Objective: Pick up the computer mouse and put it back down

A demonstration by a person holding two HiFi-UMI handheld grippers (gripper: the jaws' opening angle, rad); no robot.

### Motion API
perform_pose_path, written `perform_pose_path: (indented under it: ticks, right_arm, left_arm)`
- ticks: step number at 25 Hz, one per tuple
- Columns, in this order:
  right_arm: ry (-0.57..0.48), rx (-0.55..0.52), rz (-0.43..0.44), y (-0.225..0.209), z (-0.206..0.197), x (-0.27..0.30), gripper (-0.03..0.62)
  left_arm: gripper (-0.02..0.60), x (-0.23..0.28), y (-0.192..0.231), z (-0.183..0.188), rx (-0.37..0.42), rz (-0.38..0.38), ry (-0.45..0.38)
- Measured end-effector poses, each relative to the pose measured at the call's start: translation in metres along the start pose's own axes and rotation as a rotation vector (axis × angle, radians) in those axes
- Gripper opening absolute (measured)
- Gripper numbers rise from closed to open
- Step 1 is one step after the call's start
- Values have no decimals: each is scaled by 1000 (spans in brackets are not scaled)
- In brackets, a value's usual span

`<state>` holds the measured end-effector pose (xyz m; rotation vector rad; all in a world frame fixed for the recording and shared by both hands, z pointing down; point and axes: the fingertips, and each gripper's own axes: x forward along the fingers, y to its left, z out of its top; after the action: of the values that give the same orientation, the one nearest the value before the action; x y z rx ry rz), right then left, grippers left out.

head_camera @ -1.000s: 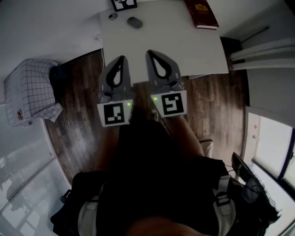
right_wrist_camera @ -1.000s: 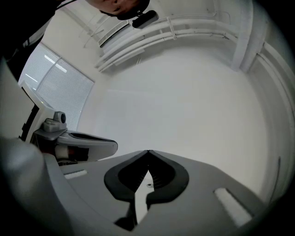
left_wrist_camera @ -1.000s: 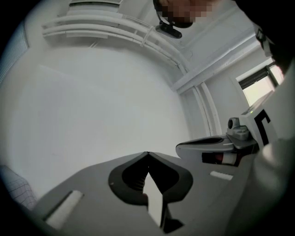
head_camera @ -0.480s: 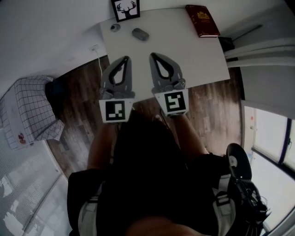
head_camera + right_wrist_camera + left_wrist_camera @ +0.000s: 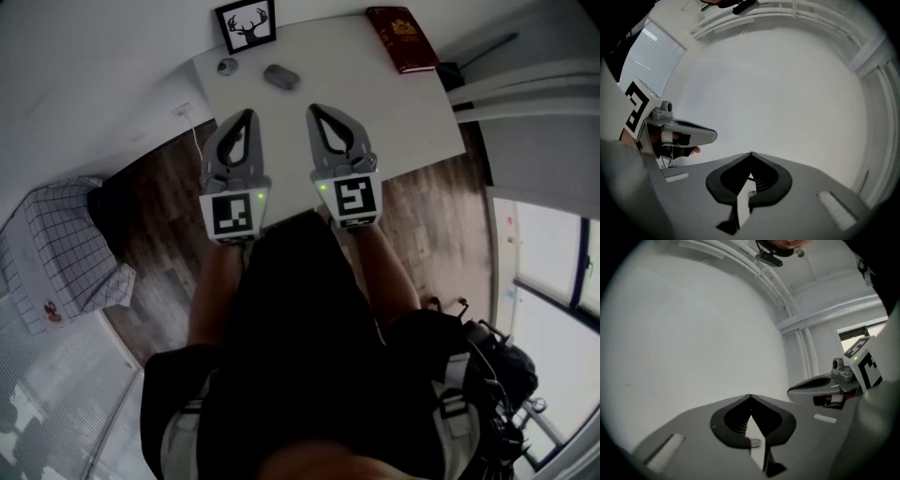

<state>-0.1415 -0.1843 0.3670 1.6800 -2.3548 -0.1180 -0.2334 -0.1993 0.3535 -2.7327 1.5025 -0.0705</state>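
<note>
A grey computer mouse [image 5: 280,77] lies near the far left of the white table [image 5: 394,117] in the head view. My left gripper [image 5: 247,114] and right gripper [image 5: 312,110] are held side by side over the table's near edge, both well short of the mouse. Each has its tips touching, with nothing between them. The left gripper view shows its shut jaws [image 5: 750,396] against a bare white wall, with the right gripper [image 5: 820,389] to its right. The right gripper view shows the same shut tips [image 5: 750,153]. The mouse appears in neither gripper view.
On the table stand a framed deer picture [image 5: 247,24] at the back, a small round grey object [image 5: 227,66] left of the mouse, and a red book [image 5: 402,37] at the far right. A checked fabric box [image 5: 56,258] sits on the wooden floor at left.
Both grippers have moved forward from the floor side to over the table's near edge. The table and its objects have shifted slightly in the head view.
</note>
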Motion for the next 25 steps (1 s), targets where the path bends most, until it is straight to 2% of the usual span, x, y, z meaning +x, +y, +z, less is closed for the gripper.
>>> perform_pose_path:
  ticks: [8,14,24,25]
  right_arm:
    - [105,-5,38,-19,-42,55,14]
    - [231,33,147,-34,-88,110,14]
    - [400,118,321,-58,-161,178,17]
    - [417,131,334,-58,-167,184,35]
  left_arm:
    - [0,35,15,-28,-22,48,51]
    - [0,72,33,-59,-74,106,117]
    - [0,126,36,-110,-117,124,218]
    - [0,130,36,-114,-119,125,227]
